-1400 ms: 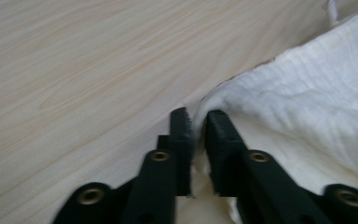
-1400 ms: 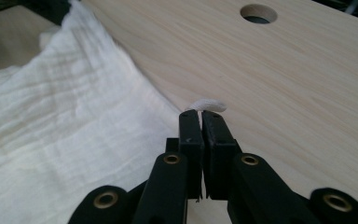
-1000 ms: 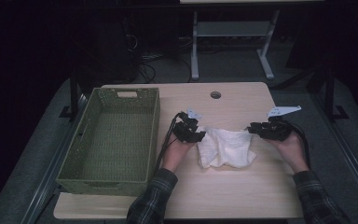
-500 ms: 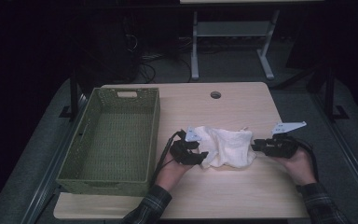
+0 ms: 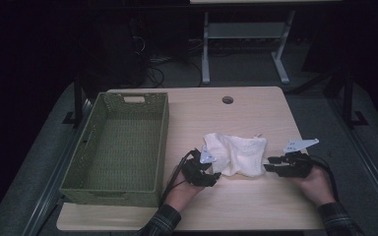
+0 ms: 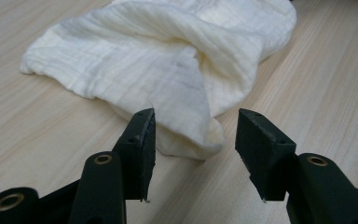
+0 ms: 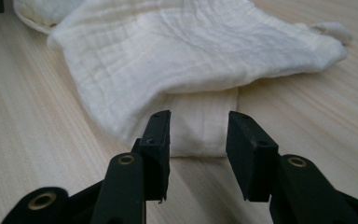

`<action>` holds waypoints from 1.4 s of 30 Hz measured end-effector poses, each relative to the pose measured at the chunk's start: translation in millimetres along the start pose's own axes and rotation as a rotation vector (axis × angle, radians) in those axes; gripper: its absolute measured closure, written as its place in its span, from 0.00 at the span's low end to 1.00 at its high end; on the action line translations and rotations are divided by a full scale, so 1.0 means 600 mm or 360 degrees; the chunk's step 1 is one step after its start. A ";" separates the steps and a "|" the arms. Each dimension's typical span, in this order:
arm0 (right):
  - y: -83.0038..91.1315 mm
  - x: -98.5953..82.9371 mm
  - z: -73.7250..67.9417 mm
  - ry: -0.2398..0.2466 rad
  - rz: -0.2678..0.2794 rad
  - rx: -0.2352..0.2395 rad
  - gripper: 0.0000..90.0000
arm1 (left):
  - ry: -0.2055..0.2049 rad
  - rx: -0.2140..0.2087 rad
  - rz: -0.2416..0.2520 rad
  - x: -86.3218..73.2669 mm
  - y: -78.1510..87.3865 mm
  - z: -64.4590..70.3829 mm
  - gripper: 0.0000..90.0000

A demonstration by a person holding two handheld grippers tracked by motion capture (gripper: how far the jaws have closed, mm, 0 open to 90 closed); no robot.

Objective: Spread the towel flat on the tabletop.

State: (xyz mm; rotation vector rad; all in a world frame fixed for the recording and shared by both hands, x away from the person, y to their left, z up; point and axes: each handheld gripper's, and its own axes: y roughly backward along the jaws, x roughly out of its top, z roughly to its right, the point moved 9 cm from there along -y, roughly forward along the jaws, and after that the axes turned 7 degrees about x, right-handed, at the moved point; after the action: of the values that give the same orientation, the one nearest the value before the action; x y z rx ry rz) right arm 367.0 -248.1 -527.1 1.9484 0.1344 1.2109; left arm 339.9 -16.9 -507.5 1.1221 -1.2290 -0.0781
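High view: my left gripper (image 5: pixel 215 176) and my right gripper (image 5: pixel 267 166) lie low over the wooden table (image 5: pixel 256 113), one at each lower corner of the crumpled white cloth (image 5: pixel 236 153), which sits between them and slightly ahead of both; the green woven basket (image 5: pixel 120 142) stands well off to the outer side of my left gripper, apart from the cloth. Left gripper view: my jaws stand wide apart with nothing between the pads, and the cloth (image 6: pixel 168 65) lies directly ahead of them on the table, its nearest folded corner reaching down into the line of the gap, just ahead of the tips and closer to the jaw on the left of this view; the pads are not closed on the fabric, and I cannot tell whether that nearer jaw brushes the fold. Right gripper view: my jaws are parted at a moderate width, empty, with the cloth (image 7: pixel 191 60) spread ahead of them; a flat lower layer of the cloth ends in a straight hem just beyond the tips, centred on the gap, while the thicker upper fold lies farther ahead and runs off to both sides. Both grippers rest close to the table surface, each held in a hand whose sleeved forearm trails behind it toward me
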 end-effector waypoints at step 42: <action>0.134 0.079 0.039 0.0066 0.0407 -0.0106 0.96 | 0.0283 0.0272 0.0275 0.089 0.056 -0.120 0.97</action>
State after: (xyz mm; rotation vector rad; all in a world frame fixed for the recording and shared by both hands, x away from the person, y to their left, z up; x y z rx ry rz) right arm 385.7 -292.3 -443.8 1.9247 -0.1365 1.4028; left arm 399.9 13.7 -439.9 1.1386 -1.1837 0.2572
